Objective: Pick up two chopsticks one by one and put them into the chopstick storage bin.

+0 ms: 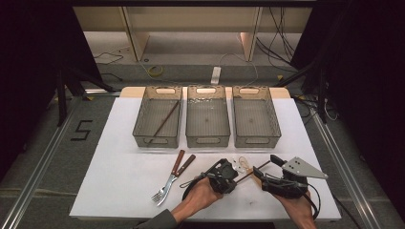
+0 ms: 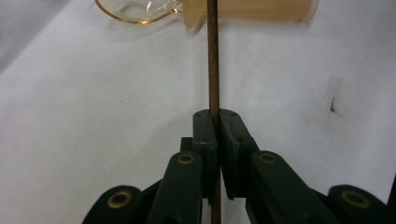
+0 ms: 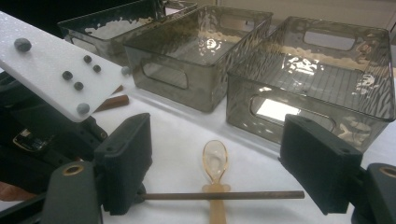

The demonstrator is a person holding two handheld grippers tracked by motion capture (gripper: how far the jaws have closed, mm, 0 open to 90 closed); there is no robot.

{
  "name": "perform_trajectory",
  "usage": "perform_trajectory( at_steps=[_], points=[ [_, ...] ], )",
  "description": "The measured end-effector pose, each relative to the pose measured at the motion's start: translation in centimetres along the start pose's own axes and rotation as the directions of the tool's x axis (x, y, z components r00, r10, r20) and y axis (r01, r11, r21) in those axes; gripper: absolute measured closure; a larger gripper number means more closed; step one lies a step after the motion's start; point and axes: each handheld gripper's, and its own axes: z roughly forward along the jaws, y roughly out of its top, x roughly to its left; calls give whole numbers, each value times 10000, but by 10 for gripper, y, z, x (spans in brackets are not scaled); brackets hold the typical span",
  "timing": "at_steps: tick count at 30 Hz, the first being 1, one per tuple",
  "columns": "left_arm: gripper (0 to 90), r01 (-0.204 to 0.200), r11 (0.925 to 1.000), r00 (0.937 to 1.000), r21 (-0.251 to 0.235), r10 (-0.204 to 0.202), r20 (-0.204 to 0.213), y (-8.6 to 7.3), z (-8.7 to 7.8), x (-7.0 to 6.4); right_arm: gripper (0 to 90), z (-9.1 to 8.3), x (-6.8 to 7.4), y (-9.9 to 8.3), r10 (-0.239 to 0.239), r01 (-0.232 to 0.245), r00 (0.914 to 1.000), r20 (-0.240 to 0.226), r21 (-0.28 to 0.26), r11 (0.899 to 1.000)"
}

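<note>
Risk of a slip: the brown chopstick (image 2: 213, 60) is thin and round. The left gripper (image 2: 216, 122) grips it near one end only, so I think it could turn or slide out if the hand tips or moves fast.
Risk of a bump: the chopstick lies across the handle of the clear plastic spoon (image 3: 215, 164). If it is dragged and not lifted, I think it could push the spoon along the desk (image 1: 129, 186).
Risk at the bin: the stick is long, so a far end could hit a bin wall on the way in.
Left jaws: pressed together on the chopstick, which runs straight up between them in the left gripper view.
Right jaws: the right gripper (image 3: 224, 161) is spread wide. The chopstick's free end lies between its jaws, but they do not pinch it.
Where the chopstick is: low over the white desk, at the near edge, between the two hands. I cannot tell if it rests on the spoon.
Two forks (image 1: 168, 183): just to the left of the left gripper, lying flat with wooden handles.
Left bin (image 1: 139, 125): farther back, with one chopstick (image 1: 165, 120) already lying in it.
Middle bin (image 1: 207, 139): nothing in it that I can see.
Right bin (image 1: 257, 139): nothing in it that I can see.
</note>
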Motion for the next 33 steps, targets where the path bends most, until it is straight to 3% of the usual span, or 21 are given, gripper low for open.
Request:
perform_trajectory(
  at_steps=[8,15,20,30,33],
  points=[
    [856,117,9986,9999,-512,-122,-94,4,-17,10,257,0,0,0,8,-8,10000,-36,-9,10000],
    [856,323,9941,9988,-1035,-358,-322,8,-42,28,257,0,1,0,-25,25,10000,-58,38,10000],
    [856,554,9888,9968,-1387,-629,-500,9,-61,45,257,0,1,0,-44,45,10000,-71,77,10000],
    [856,1220,9665,9876,-2259,-1409,-696,7,-97,74,257,0,1,0,-67,68,10000,-74,49,10000],
    [856,1116,9659,9859,-2335,-1370,-956,7,-106,79,257,0,2,0,-50,50,10000,-61,50,10000]
  ],
)
